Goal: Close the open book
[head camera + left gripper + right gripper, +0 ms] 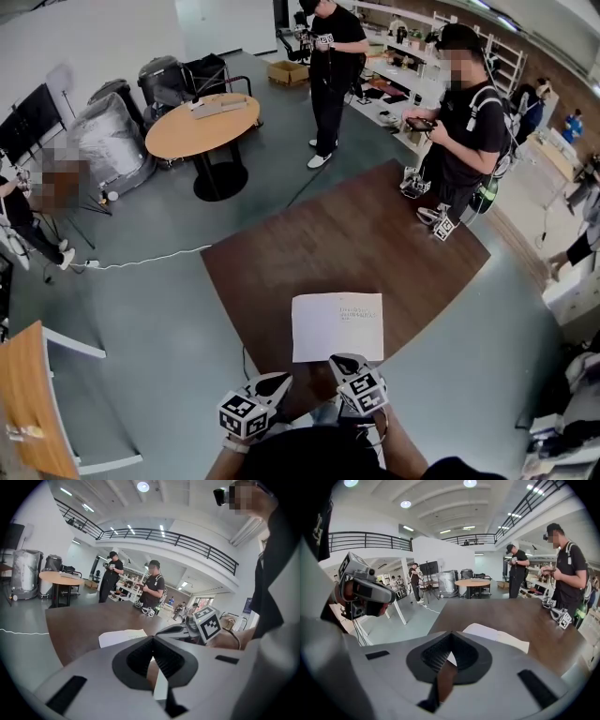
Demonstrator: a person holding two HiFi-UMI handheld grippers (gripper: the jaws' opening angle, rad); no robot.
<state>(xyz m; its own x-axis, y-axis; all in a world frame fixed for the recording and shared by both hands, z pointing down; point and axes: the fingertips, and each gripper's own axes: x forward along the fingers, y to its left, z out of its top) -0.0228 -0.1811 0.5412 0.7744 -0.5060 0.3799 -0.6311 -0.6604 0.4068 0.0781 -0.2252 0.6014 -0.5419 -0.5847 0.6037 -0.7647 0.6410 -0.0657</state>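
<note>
Start of the job: the left gripper (278,380), jaws drawn together on nothing, hangs close to the person's body at about 7 o'clock from the book (337,326). The book lies flat and white-side-up on the near end of the brown table (375,234), with a line of small print toward its right half; it looks open, though no spine shows clearly. The right gripper (345,360), pinched shut and empty as well, sits at the book's 6 o'clock, its tip just short of the near edge. Neither tool touches a page, so the closing appears not yet begun. The next move likely calls for one gripper to spread its jaws, catch an outer page edge and fold it across the crease.
</note>
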